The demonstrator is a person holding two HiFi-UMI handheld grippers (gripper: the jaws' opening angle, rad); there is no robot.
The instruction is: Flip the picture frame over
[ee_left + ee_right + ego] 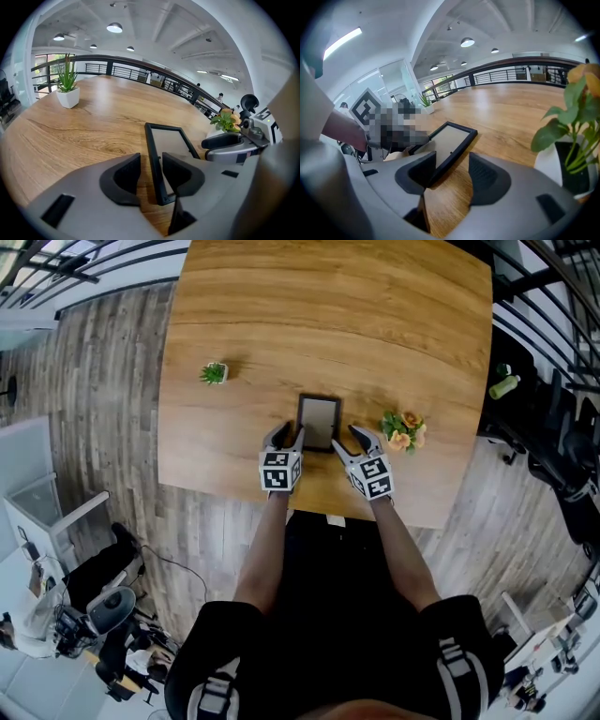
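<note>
Lengthwise pointing away, picture frame (319,423) lying flat, left tool (292,433), right tool (345,437) open astride sides.

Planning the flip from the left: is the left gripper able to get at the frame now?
Probably yes: the left gripper has its open jaws astride the left edge of the frame; nothing else blocks it.

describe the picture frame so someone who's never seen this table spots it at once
On the wooden table, look midway along the near edge. The picture frame lies flat there, a thin black rectangle with a pale panel; the green plant and the orange flowers flanking it stand upright.
</note>
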